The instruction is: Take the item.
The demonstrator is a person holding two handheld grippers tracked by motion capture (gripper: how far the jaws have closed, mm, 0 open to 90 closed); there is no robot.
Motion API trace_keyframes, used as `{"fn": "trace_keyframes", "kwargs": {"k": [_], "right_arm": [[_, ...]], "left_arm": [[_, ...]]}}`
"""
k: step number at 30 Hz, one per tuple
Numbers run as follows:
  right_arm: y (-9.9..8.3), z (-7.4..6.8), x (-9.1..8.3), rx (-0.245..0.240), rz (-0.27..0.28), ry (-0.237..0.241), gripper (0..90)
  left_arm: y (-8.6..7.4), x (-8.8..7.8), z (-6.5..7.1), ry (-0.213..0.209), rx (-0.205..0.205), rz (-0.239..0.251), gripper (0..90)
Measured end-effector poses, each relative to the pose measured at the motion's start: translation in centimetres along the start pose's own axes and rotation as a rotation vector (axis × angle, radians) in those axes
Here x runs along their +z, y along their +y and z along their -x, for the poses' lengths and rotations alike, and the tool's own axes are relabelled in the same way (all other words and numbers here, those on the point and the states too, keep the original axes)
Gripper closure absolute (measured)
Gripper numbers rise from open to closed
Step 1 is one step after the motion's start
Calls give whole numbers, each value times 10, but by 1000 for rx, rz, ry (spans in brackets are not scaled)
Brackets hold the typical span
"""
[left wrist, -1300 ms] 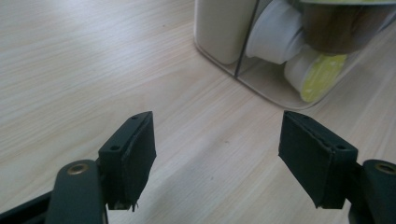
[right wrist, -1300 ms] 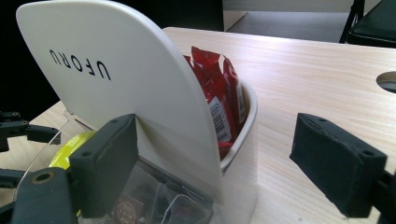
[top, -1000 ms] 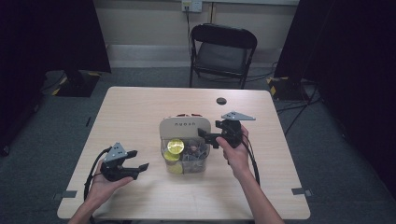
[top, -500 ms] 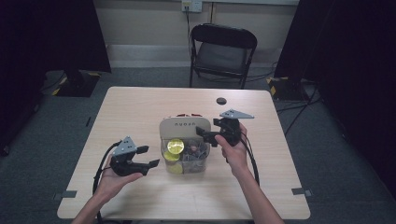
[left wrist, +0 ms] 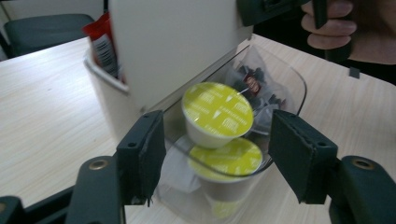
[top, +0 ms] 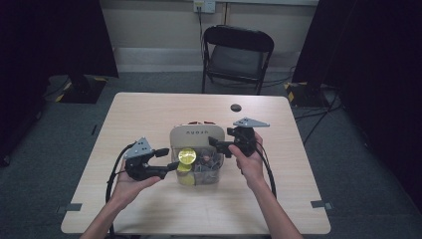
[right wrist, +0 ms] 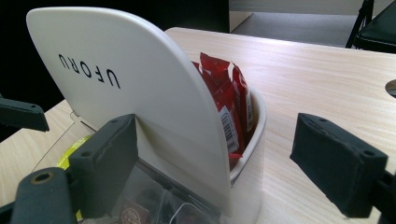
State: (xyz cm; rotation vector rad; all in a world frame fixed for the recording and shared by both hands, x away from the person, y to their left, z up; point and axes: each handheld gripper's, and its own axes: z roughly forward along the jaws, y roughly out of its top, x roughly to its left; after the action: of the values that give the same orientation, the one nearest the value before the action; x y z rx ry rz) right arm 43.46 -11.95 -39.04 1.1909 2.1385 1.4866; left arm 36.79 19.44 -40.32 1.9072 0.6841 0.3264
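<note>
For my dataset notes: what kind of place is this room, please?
Probably a lab or studio set up for recording, not a home: black curtains at the sides, one bare wooden table, a folding chair, and cables with floor tape.

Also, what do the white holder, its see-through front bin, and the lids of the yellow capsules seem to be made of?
White holder: probably matte plastic, smooth and opaque, with printed letters. See-through front bin: likely clear glossy plastic; the contents show through and the rim catches light. Yellow capsule lids: seemingly printed foil or film, flat with a slight sheen; the look leaves it open.
</note>
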Motion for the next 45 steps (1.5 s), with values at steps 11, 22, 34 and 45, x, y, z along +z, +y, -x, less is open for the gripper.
{"fn": "trace_keyframes", "kwargs": {"k": [11, 22, 34, 45], "right_arm": [[0, 1, 0, -2, 0, 0, 141], [0, 1, -1, 1, 2, 1, 141], [-1, 2, -2, 3, 1, -4, 144], [-3, 2, 0, 3, -5, 4, 143]], "left_arm": [[8, 20, 1, -39, -5, -31, 379], [4, 32, -1, -39, -13, -36, 363], [6, 45, -1, -57, -3, -68, 349], [6, 52, 5, -53, 28, -97, 334]]}}
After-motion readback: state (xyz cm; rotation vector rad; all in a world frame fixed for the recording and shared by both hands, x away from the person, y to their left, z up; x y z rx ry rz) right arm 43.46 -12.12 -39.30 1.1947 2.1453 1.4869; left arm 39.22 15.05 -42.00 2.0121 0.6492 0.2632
